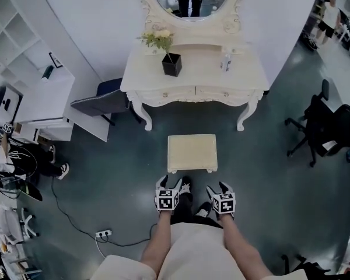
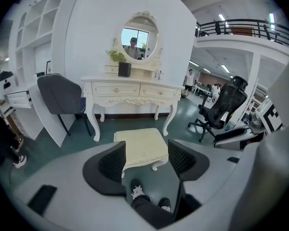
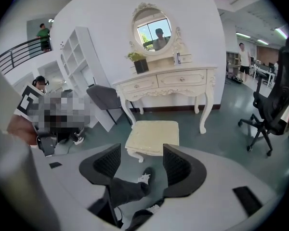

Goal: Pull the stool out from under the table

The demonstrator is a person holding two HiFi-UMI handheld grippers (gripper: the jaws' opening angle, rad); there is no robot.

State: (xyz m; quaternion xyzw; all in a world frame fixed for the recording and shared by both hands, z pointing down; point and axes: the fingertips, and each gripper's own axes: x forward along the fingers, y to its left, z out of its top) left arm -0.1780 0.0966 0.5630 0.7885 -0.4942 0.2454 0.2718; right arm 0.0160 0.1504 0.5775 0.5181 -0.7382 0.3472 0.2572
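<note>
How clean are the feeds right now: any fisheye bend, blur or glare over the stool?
Head view: stool sharp and evenly lit, no glare; the wall bows toward the edges. Left gripper view: strong fisheye with a black rim, stool sharp near the centre. Right gripper view: same fisheye, stool clear; ceiling lights are bright but well off it.

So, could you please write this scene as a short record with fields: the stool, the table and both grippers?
stool: on the floor in front of the table, fully out from under it
table: white, against the wall, black plant pot on top
left gripper: jaws apart, empty, short of the stool
right gripper: jaws apart, empty, short of the stool
task: looks done
</note>
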